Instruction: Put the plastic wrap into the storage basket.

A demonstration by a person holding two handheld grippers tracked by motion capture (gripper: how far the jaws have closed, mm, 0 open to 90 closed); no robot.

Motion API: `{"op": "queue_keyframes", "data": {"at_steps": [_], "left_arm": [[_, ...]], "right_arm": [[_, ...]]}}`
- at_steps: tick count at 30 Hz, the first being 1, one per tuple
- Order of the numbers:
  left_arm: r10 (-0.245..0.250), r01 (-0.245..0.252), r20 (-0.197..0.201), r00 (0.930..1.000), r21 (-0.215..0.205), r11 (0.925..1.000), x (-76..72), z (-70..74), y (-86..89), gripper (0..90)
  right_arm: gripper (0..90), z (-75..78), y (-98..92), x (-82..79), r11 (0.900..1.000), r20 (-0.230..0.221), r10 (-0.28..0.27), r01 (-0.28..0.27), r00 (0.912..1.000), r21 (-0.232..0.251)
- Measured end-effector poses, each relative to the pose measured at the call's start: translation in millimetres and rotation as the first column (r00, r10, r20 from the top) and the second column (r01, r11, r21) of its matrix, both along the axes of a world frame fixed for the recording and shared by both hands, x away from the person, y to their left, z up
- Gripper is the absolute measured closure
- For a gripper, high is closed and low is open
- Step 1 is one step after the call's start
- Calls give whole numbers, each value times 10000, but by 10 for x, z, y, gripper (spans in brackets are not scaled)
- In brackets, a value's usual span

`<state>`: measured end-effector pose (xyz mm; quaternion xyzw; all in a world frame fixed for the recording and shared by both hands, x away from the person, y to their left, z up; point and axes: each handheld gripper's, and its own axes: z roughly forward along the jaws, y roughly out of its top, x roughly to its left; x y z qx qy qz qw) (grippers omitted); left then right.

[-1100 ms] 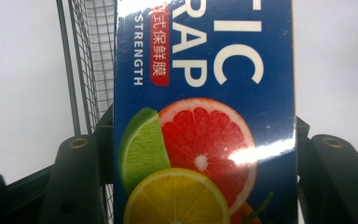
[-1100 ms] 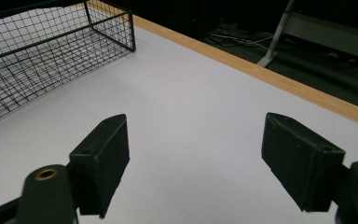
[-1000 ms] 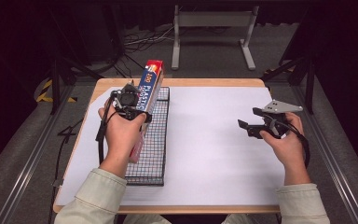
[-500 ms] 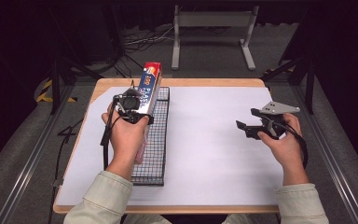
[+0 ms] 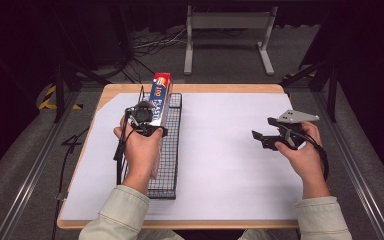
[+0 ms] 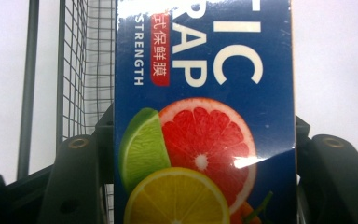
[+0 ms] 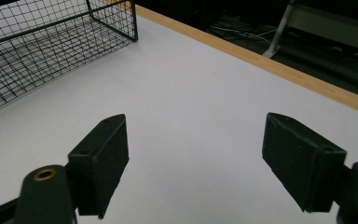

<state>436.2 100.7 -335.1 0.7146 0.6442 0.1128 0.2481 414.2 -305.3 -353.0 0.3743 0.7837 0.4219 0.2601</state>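
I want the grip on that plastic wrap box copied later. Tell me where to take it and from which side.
Grip the plastic wrap box across its two narrow long sides, around mid-length, coming from above its printed face. It is long and slim, so jaws span its width easily. The left gripper is shut on it this way over the wire basket. The right gripper is open, apart.

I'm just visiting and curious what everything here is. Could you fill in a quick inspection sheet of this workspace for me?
Surface: wooden table under a white sheet.
Job's things: blue plastic wrap box held over a black wire basket.
Clutter: nothing seen.
Grippers: left gripper shut on the box; right gripper open, nothing between its jaws, above the sheet.
Cables: black cable hangs from the left gripper; more on the floor.
Surroundings: dark room, grey stand behind the table.
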Motion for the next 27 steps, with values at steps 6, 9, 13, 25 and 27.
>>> {"op": "queue_keyframes", "data": {"at_steps": [6,9,13,25,27], "left_arm": [[94,-95,139,9999,114,9999,-4,-107,-41,395],[76,-78,185,9998,125,9999,-6,-161,-50,395],[38,-39,66,10000,160,9999,5,-239,-55,394],[84,-80,-171,9998,251,9997,26,-364,-66,393],[72,-69,-172,9998,177,9998,11,-371,-71,393]], "right_arm": [[232,-1,-9,-4,9999,3,-74,74,10000,81],[232,-6,-10,-1,9999,12,-90,90,10000,87],[232,-21,-4,9,9999,-28,-68,68,10000,78],[231,-67,11,34,9998,-225,45,-42,9997,171],[230,-76,17,38,9999,-236,27,-24,9997,124]]}}
